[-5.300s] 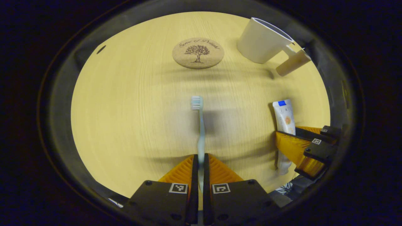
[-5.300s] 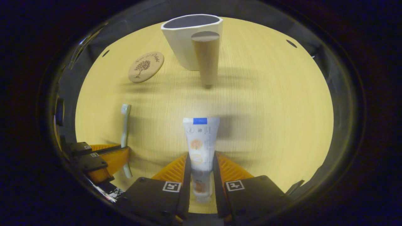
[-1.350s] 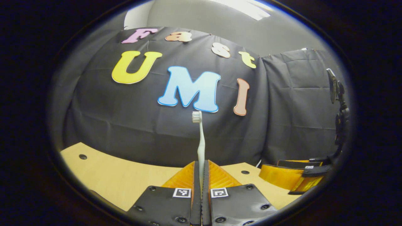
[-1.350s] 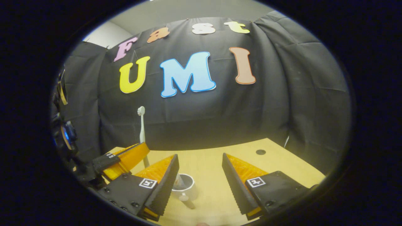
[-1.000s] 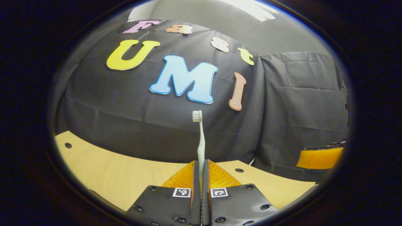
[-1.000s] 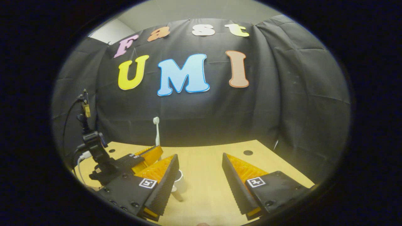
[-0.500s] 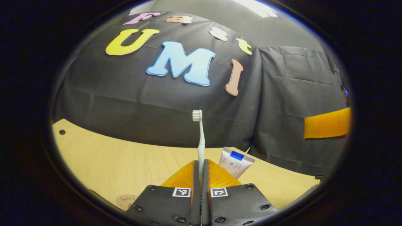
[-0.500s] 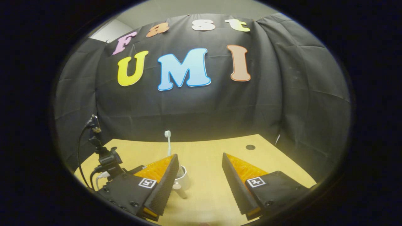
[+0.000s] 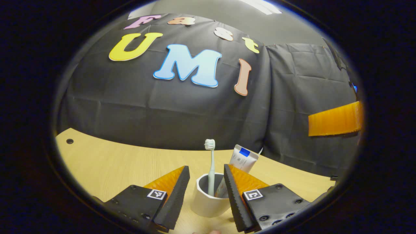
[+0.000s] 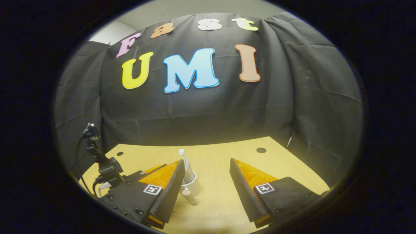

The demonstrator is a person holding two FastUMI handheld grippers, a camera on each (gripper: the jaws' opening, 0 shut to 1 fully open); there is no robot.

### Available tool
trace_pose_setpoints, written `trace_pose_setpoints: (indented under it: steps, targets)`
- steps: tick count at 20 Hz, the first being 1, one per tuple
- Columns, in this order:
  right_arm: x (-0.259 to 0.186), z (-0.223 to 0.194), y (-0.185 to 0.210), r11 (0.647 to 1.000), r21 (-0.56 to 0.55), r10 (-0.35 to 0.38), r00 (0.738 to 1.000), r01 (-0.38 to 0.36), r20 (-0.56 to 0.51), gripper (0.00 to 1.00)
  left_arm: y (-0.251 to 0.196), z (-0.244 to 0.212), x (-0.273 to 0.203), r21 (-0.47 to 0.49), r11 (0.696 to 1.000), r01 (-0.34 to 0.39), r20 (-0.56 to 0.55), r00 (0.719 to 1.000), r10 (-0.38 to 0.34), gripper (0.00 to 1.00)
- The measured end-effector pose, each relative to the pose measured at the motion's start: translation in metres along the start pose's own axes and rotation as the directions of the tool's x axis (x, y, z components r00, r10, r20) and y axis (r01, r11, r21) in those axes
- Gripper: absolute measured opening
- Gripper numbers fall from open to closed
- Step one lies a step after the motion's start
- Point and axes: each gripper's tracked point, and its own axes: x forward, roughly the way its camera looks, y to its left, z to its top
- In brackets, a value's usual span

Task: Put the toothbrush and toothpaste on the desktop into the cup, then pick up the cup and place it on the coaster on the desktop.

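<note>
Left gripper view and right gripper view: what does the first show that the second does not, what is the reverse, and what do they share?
Left gripper view: the left gripper is open and frames the cup. The cup's hollow is visible, with the toothbrush and toothpaste standing in it. Right gripper view: the right gripper is open; the cup's handle and a cabled mount at the left can be seen. Both: cup, toothbrush, desktop, black cloth wall.

Dim booth, warm light, perhaps overhead
</note>
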Motion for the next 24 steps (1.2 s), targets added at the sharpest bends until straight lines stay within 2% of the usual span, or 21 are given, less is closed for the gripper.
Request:
trace_pose_setpoints:
  steps: [2,3,5,8,10,11,13,14,17,21,24]
  targets:
    - [0.0,-0.002,0.001,1.0,-0.001,0.008,1.0,-0.008,-0.013,0.89,-0.001,0.014,-0.01,0.01,1.0,-0.026,0.009,1.0,0.026,0.78]
    - [0.0,-0.004,0.002,1.0,-0.008,0.017,1.0,-0.017,-0.022,0.89,-0.001,0.023,-0.016,0.023,0.999,-0.043,0.015,0.999,0.043,0.71]
    - [0.0,-0.01,0.007,0.999,-0.017,0.047,0.998,-0.048,-0.05,0.91,-0.004,0.044,-0.032,0.041,0.997,-0.072,0.027,0.997,0.071,0.82]
    - [0.003,-0.025,0.012,0.995,-0.057,0.073,0.992,-0.079,-0.099,0.9,-0.012,0.075,-0.06,0.058,0.99,-0.129,0.042,0.991,0.126,0.81]
    - [0.004,-0.041,0.016,0.989,-0.105,0.088,0.984,-0.105,-0.154,0.93,-0.019,0.085,-0.08,0.064,0.982,-0.175,0.035,0.984,0.173,0.89]
    - [0.005,-0.047,0.02,0.985,-0.117,0.103,0.978,-0.126,-0.184,0.93,-0.023,0.088,-0.09,0.062,0.979,-0.192,0.032,0.981,0.191,0.91]
    - [0.005,-0.055,0.024,0.98,-0.124,0.123,0.966,-0.154,-0.228,0.93,-0.027,0.096,-0.108,0.07,0.969,-0.236,0.041,0.971,0.234,0.9]
    - [0.005,-0.059,0.025,0.979,-0.126,0.125,0.961,-0.16,-0.249,0.96,-0.029,0.098,-0.115,0.066,0.966,-0.25,0.036,0.968,0.248,0.91]
    - [0.006,-0.063,0.028,0.978,-0.136,0.111,0.95,-0.156,-0.292,0.99,-0.025,0.108,-0.136,0.037,0.958,-0.283,0.034,0.959,0.282,0.92]
    - [0.013,-0.067,0.034,0.974,-0.15,0.11,0.934,-0.169,-0.339,0.98,-0.016,0.115,-0.156,0.02,0.949,-0.314,0.027,0.949,0.313,0.91]
    - [0.019,-0.074,0.039,0.974,-0.138,0.117,0.916,-0.182,-0.384,0.99,-0.009,0.122,-0.163,0.03,0.95,-0.312,0.037,0.95,0.31,0.91]
